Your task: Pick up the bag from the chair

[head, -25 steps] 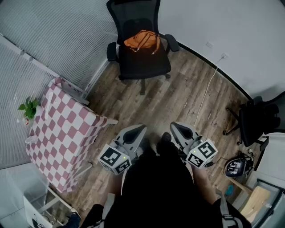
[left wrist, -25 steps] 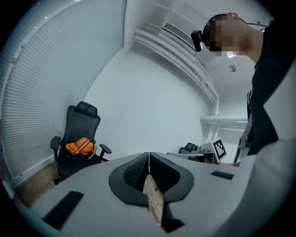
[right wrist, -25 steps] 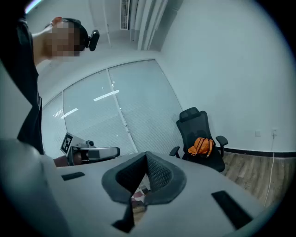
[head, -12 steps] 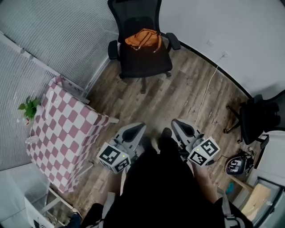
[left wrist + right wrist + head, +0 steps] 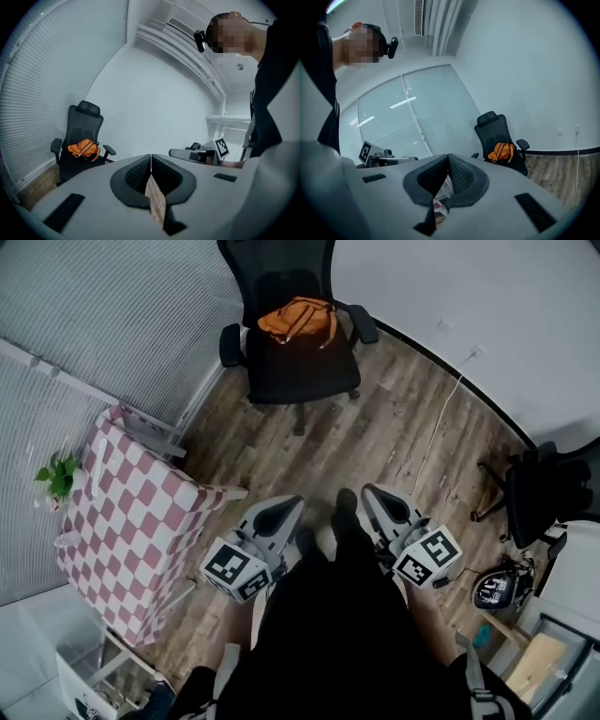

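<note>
Both claws are pinched together on nothing: the left claw [image 5: 284,507] and right claw [image 5: 372,495] hang low over the floor [image 5: 394,442], well apart from the chair [image 5: 302,376]. The orange bag [image 5: 298,320] lies on its seat, against the backrest.

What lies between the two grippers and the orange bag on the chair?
Head view: only bare wooden floor, up to the office chair holding the orange bag.

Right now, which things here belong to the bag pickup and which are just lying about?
Job: orange bag, black office chair under it, left gripper, right gripper.
Lying about: checkered table, potted plant, white cable, second black chair.
</note>
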Action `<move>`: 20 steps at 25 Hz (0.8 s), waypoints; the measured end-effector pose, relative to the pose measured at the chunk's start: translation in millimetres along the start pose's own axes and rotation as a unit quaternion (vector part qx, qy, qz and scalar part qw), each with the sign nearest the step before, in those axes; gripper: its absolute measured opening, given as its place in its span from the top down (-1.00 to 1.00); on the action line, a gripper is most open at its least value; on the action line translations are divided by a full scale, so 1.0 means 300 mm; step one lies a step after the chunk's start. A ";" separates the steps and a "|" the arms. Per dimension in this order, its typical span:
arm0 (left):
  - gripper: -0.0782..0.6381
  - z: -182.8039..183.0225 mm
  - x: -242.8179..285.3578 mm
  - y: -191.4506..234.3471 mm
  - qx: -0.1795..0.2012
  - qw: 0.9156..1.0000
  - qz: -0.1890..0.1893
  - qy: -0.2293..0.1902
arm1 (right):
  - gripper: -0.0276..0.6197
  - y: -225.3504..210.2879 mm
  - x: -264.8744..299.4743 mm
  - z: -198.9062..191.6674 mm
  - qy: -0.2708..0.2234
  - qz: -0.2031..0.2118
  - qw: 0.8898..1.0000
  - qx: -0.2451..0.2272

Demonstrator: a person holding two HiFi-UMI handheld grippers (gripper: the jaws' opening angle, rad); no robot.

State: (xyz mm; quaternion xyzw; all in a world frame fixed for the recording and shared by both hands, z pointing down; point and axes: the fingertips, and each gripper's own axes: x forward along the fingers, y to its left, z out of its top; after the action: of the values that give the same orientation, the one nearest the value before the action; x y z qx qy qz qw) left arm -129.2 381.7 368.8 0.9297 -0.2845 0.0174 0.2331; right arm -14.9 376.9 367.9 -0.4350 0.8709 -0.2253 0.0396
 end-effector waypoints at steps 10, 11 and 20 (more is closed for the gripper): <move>0.69 0.120 0.346 0.040 -0.001 1.000 0.026 0.010 | 0.86 -0.309 0.108 0.126 0.028 0.033 0.999 -0.002; 0.69 0.131 0.385 0.041 -0.003 1.000 0.029 0.010 | 0.86 -0.348 0.110 0.142 0.031 0.033 0.999 -0.001; 0.69 0.208 0.685 0.064 -0.013 0.998 0.055 0.015 | 0.86 -0.660 0.123 0.280 0.022 0.023 0.999 -0.013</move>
State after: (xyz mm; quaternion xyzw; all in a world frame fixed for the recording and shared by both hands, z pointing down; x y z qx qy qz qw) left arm 26.3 232.9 355.2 0.9091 -0.3318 0.0407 0.2486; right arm 131.0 215.1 381.8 -0.4103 0.8842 -0.2224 0.0199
